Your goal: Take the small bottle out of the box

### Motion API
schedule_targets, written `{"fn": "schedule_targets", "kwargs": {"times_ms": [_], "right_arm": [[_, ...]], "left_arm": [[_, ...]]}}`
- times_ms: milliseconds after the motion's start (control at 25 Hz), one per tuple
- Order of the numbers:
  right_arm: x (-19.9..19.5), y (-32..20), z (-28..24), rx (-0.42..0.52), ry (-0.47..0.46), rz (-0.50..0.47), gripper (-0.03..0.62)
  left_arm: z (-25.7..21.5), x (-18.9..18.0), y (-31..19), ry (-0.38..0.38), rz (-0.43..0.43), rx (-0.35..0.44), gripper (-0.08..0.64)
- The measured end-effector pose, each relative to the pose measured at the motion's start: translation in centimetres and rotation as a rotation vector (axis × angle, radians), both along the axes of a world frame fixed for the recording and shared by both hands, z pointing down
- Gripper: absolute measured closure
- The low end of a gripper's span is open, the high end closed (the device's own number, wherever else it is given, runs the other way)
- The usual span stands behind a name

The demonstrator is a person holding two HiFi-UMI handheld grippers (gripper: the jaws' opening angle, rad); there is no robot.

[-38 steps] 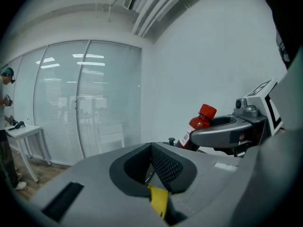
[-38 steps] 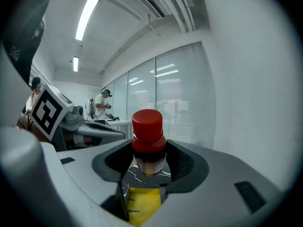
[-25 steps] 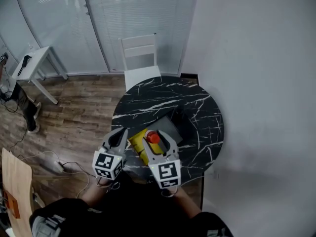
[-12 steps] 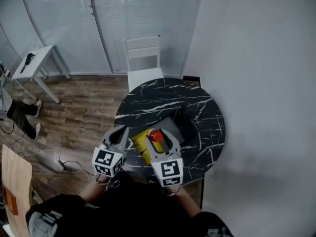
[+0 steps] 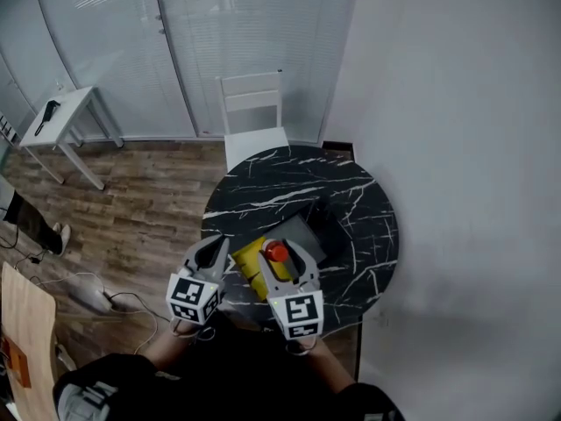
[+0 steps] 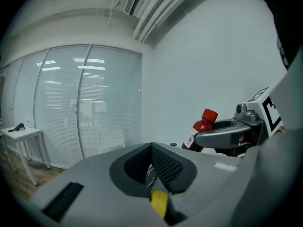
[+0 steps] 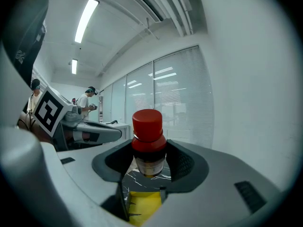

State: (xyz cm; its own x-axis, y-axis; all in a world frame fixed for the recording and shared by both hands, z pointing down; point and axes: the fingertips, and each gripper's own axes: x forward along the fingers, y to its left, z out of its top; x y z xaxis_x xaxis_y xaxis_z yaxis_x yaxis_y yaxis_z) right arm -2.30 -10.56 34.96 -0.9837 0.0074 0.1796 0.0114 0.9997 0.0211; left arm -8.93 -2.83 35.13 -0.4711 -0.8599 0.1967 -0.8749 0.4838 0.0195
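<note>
The small bottle (image 5: 276, 252), dark with a red cap, is held upright above the near part of the round black marble table (image 5: 289, 182). My right gripper (image 5: 279, 254) is shut on its neck; in the right gripper view the bottle (image 7: 148, 138) stands between the pads. Under it lies the yellow box (image 5: 247, 258), also showing as a yellow patch (image 7: 144, 205) below the jaws. My left gripper (image 5: 213, 249) hovers just left of the box with its jaws together and nothing between them. The left gripper view shows the bottle (image 6: 202, 126) to the right.
A grey flap and a dark box part (image 5: 317, 222) lie beyond the yellow box. A white chair (image 5: 254, 117) stands behind the table, with a wall on the right. A small white table (image 5: 61, 112) and cables (image 5: 88, 288) are on the wooden floor at left.
Both grippers and the held bottle stay nearly where they were, with a slight shift of the view. A person's legs at the left edge have moved out of sight.
</note>
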Motion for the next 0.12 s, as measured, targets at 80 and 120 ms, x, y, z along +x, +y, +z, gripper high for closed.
{"fn": "schedule_targets", "kwargs": {"times_ms": [80,120], "right_arm": [[-0.13,-0.3,0.1,0.0,0.0,0.005,0.382],[-0.21,-0.44,0.15,0.0,0.0,0.007,0.383]], "left_arm": [[0.18,-0.03,-0.29,-0.003,0.004,-0.002,0.561],[0.24,-0.05,-0.45,-0.005,0.007,-0.003,0.561]]}}
